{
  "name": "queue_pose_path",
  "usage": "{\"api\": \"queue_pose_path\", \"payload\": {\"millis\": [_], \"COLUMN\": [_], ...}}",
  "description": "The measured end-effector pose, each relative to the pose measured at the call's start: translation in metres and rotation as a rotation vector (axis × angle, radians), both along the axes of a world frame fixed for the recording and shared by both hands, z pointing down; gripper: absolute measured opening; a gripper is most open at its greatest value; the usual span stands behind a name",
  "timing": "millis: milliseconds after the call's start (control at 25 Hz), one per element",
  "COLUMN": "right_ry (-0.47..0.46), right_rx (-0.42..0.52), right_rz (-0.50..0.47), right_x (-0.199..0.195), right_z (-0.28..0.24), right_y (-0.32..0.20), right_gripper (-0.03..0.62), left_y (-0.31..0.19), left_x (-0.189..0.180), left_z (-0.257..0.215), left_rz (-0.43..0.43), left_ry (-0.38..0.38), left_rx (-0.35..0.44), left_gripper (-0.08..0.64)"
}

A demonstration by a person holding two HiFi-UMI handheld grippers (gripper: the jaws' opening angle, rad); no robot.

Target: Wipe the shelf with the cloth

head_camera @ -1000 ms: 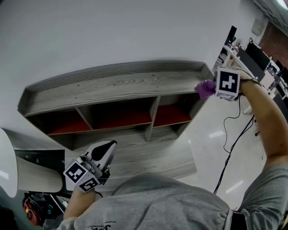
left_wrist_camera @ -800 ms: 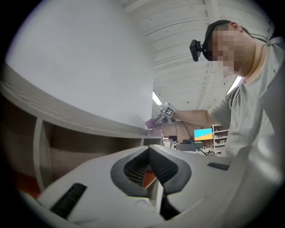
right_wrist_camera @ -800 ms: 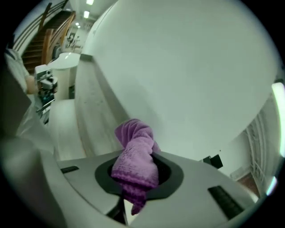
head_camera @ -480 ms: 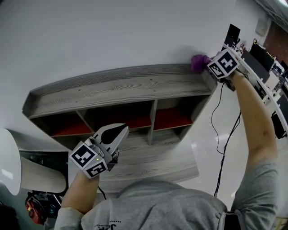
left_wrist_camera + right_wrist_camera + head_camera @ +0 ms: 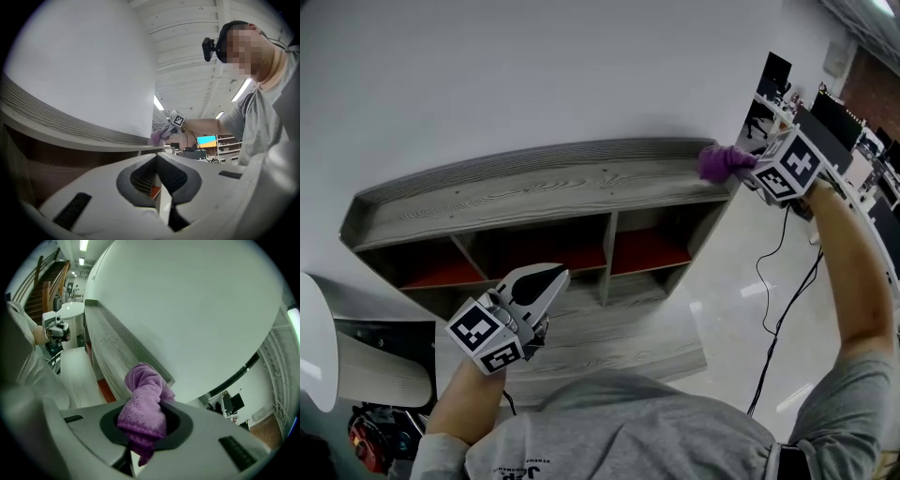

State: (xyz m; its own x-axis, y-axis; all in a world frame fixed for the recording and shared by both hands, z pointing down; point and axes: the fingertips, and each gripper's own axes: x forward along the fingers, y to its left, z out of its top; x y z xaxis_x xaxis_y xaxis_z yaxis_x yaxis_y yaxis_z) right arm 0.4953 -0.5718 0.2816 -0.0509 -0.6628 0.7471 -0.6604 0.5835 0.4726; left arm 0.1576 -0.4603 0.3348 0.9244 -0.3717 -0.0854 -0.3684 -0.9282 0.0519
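Cloth (image 5: 143, 406) sits bunched in my clenched R claw (image 5: 748, 169) at right end of shelf (image 5: 534, 190), so it may slip or just skim w/o wiping; L claw (image 5: 551, 276) closed, empty.

No readable text; only cut-off, illegible print low on the grey shirt (image 5: 637, 422).

So the shelf (image 5: 534, 192) backs right up against the wall (image 5: 534, 75), with 3 compartments (image 5: 539, 246) side by side under its top. The cloth (image 5: 720, 161) is at the right end of that top, pinched in the right gripper (image 5: 748, 169). The left gripper (image 5: 546, 278) hangs in front of the shelf by the middle compartment, well apart from the cloth.
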Motion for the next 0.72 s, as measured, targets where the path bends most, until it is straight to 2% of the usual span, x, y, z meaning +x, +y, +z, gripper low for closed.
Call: {"api": "queue_pose_path", "payload": {"millis": [160,240,360,480,600,720], "right_ry": [-0.009,-0.063,-0.273,-0.500,-0.722,-0.875], "right_rx": [-0.024,0.009,0.162,0.287,0.294,0.241], "right_rz": [-0.061,-0.104,-0.215,-0.352,-0.425,-0.424], "right_x": [-0.001,-0.001,-0.027,-0.085,-0.151,-0.220], "right_z": [0.008,0.006,-0.016,-0.019,0.012,0.061], "right_y": [0.039,0.059,0.086,0.110,0.130,0.147], "right_gripper": [0.081,0.081,0.081,0.081,0.081,0.081], "left_y": [0.010,0.017,0.027,0.033,0.043,0.059], "left_x": [-0.004,-0.011,-0.029,-0.061,-0.093,-0.130], "left_z": [-0.004,-0.004,0.004,0.010,0.011,0.019], "left_rz": [-0.030,-0.066,-0.152,-0.263,-0.319,-0.344], "left_ry": [0.008,0.011,0.018,0.029,0.038,0.048], "left_rx": [-0.003,-0.010,-0.032,-0.062,-0.059,-0.062], "left_gripper": [0.012,0.012,0.012,0.012,0.012,0.012]}}
